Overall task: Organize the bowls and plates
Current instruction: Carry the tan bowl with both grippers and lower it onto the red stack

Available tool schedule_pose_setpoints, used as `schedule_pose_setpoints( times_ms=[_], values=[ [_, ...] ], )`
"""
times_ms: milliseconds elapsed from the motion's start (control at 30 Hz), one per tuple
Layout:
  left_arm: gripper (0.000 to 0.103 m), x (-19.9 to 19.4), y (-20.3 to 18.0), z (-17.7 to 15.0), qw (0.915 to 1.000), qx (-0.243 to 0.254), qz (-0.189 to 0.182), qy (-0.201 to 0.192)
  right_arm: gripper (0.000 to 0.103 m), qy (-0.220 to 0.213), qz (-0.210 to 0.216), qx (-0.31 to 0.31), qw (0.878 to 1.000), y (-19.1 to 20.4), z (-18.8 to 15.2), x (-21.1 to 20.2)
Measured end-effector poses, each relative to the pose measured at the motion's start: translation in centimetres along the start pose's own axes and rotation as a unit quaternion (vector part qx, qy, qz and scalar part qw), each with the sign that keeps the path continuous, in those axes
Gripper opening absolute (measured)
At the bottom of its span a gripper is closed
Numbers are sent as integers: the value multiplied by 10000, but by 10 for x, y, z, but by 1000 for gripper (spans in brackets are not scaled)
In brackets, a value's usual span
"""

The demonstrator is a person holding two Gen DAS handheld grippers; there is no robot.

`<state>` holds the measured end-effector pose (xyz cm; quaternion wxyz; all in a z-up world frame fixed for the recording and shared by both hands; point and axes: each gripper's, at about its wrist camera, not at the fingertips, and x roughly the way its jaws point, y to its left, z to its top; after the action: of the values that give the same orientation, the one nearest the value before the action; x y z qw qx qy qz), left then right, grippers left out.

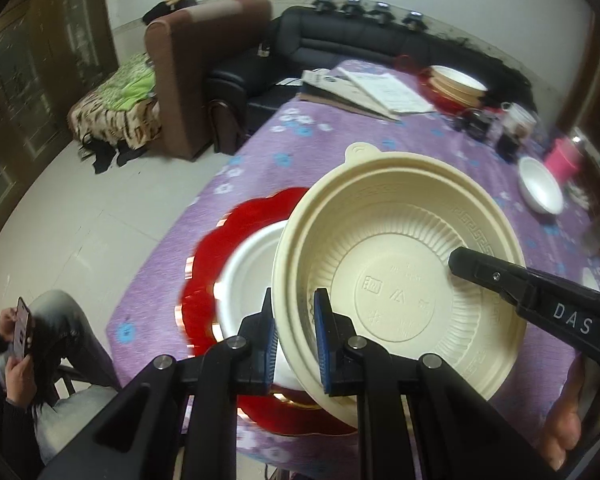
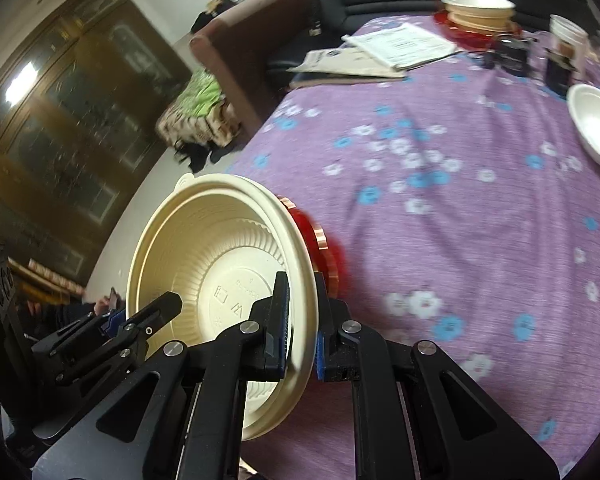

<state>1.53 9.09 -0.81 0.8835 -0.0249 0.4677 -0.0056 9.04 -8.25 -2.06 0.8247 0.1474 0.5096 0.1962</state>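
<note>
A cream ribbed plastic bowl is held above a red scalloped plate that carries a white bowl. My left gripper is shut on the cream bowl's near-left rim. My right gripper is shut on the bowl's opposite rim; its finger shows inside the bowl in the left wrist view. In the right wrist view the red plate peeks out behind the tilted bowl.
The table has a purple flowered cloth. A loose white bowl lies at the right. A stack of bowls on a red plate stands at the far end, next to papers, cups and a pink container. A seated person is at the left.
</note>
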Motion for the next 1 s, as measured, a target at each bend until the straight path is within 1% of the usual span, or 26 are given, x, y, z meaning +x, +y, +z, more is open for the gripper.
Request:
schedule_pose_setpoints(
  times_ms=[233,433,500,700,1000],
  values=[
    [15,12,27,-1,9997,-211,-24,129,10,148,-10,-123,9998,23,5,29],
    [15,24,38,-1,9993,-266,-66,271,10,164,-139,-182,9996,29,5,41],
    [15,26,39,-2,9994,-242,-28,254,10,181,-141,-168,9996,29,5,45],
    [15,32,40,-3,9991,-201,-61,362,10,198,-270,-214,9992,27,3,52],
    [15,28,39,-3,9992,-187,-76,334,10,213,-248,-168,9993,27,2,52]
  ],
)
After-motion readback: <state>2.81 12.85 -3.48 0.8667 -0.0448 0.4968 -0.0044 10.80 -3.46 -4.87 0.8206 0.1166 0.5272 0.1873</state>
